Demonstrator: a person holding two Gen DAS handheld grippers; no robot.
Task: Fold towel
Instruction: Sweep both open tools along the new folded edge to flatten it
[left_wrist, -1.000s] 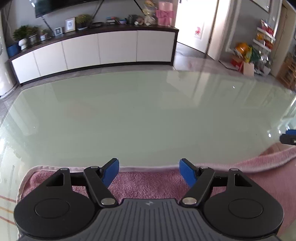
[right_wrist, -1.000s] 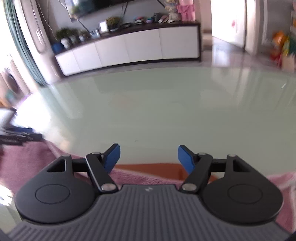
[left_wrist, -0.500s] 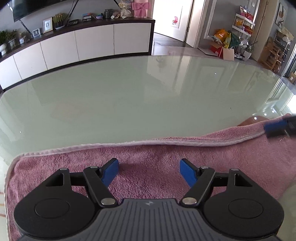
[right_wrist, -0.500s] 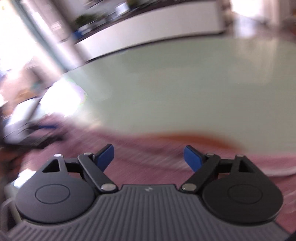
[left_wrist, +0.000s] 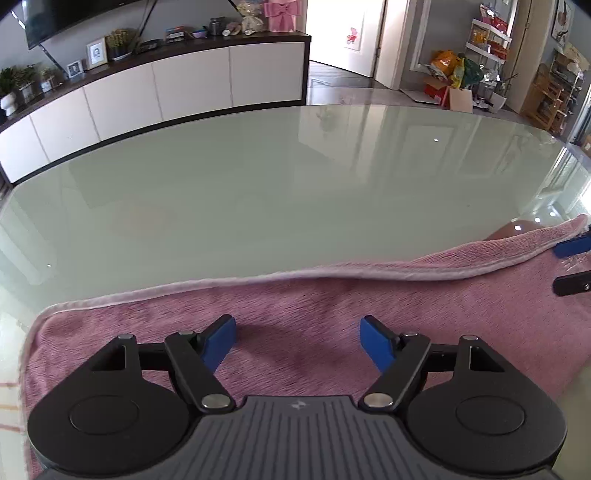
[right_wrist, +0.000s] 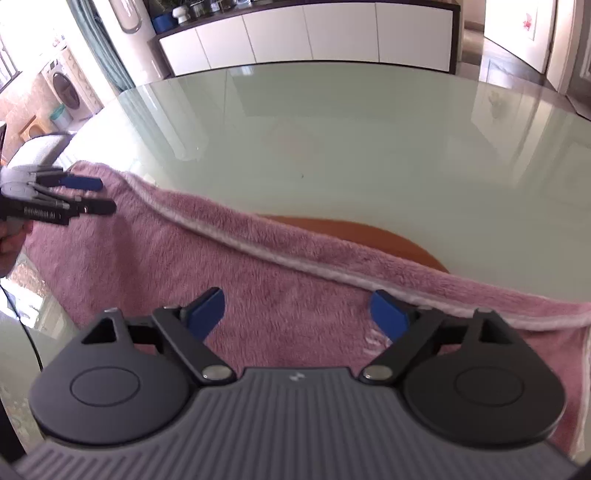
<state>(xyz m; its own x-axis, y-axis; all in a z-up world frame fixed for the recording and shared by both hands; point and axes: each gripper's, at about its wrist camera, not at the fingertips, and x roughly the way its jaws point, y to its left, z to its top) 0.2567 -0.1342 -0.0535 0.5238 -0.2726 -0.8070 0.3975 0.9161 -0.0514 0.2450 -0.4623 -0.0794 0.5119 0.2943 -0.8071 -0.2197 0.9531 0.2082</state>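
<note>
A pink fluffy towel lies spread along the near edge of the pale green glass table. It also shows in the right wrist view, with its pale hemmed far edge running across. My left gripper is open and empty, just above the towel near its left end. My right gripper is open and empty above the towel near its right end. The right gripper's fingertips show at the right edge of the left wrist view. The left gripper shows at the far left of the right wrist view.
An orange-brown chair seat shows through the glass beyond the towel's far edge. A long white sideboard stands behind the table. Shelves and bags are at the back right. A washing machine stands at the far left.
Both grippers have drawn back towards the near edge, so more of the towel lies in front of them. Both stayed open.
</note>
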